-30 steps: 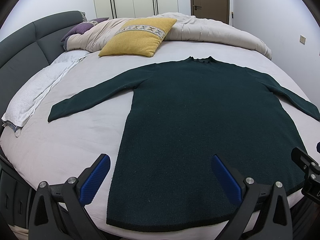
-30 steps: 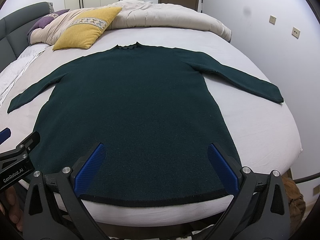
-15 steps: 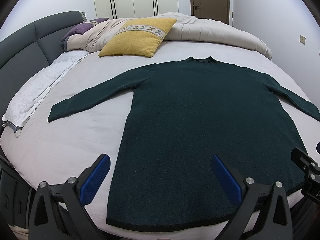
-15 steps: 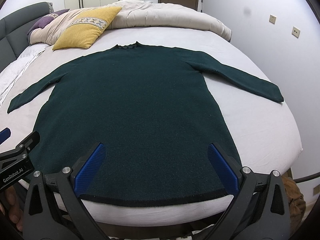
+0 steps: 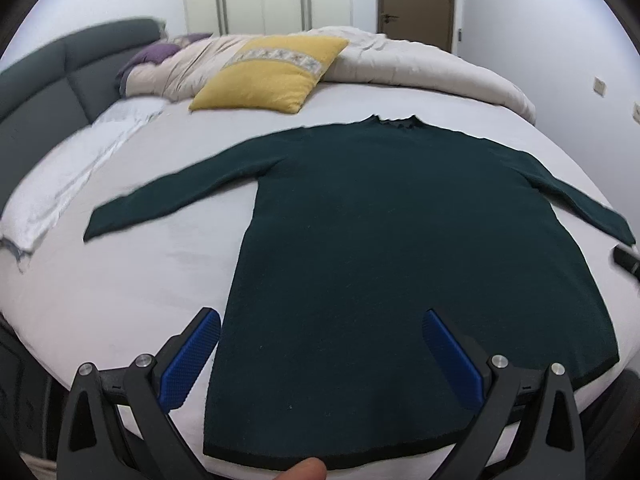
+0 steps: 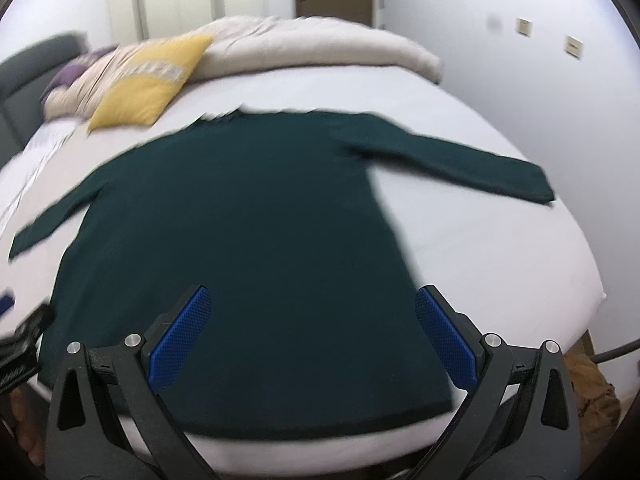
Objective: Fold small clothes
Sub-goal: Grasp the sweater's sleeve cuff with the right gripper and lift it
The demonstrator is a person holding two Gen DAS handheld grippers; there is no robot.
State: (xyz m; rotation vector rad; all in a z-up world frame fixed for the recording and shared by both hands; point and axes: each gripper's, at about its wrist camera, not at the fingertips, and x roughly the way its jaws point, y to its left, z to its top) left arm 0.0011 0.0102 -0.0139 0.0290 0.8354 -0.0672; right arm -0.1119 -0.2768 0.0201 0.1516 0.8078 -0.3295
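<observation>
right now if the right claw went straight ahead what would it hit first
Probably the dark green sweater: the right claw is open and points over its lower body, near the hem. Height above the cloth is unclear.

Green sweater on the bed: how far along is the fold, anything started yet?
Done: the green sweater lies flat on the bed, front smoothed, left sleeve and right sleeve spread out. In hand: nothing; the left gripper and right gripper are both open above the hem end, gripping no fabric. Left: every fold, sleeves inward first, then the body.
</observation>
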